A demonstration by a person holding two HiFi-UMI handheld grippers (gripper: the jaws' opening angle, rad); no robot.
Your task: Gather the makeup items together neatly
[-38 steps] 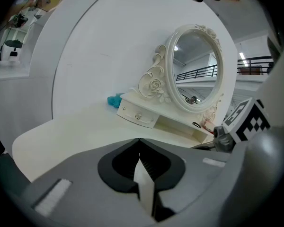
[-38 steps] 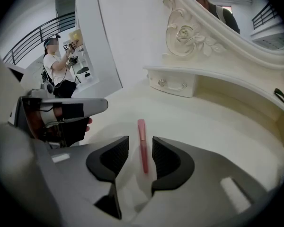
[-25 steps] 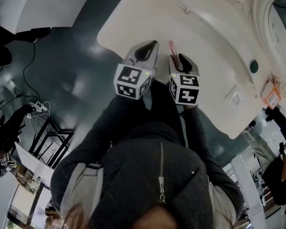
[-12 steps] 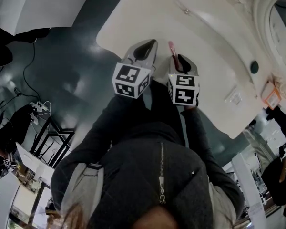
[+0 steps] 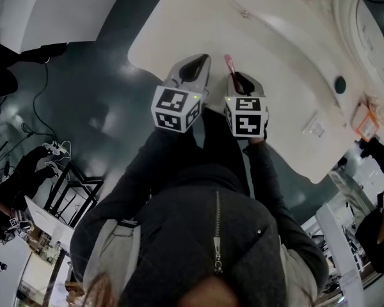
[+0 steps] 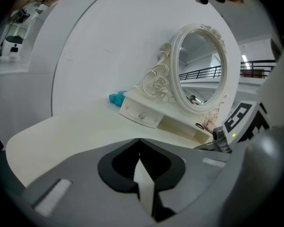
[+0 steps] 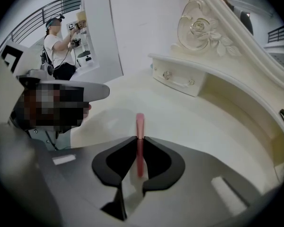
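A slim pink makeup stick [image 5: 229, 61] [image 7: 139, 125] lies along the white vanity table [image 5: 179, 24], its far end poking out past my right gripper [image 5: 238, 79] [image 7: 139, 140]. That gripper's jaws are closing and their dark pads touch the stick on both sides. My left gripper [image 5: 202, 60] [image 6: 139, 144] hovers just to the left over the table's near edge, its jaws together with nothing between them. In the left gripper view a teal item [image 6: 116, 99] sits beside the mirror stand.
An ornate white mirror [image 6: 199, 70] on a base with a small drawer [image 6: 142, 113] [image 7: 177, 77] stands at the table's back. A dark green round item [image 5: 340, 84], a small white packet [image 5: 314, 128] and an orange-edged item [image 5: 365, 125] lie at the right. A person [image 7: 57, 41] stands far off.
The right gripper has edged slightly forward along the pink stick; the left gripper has stayed in place.
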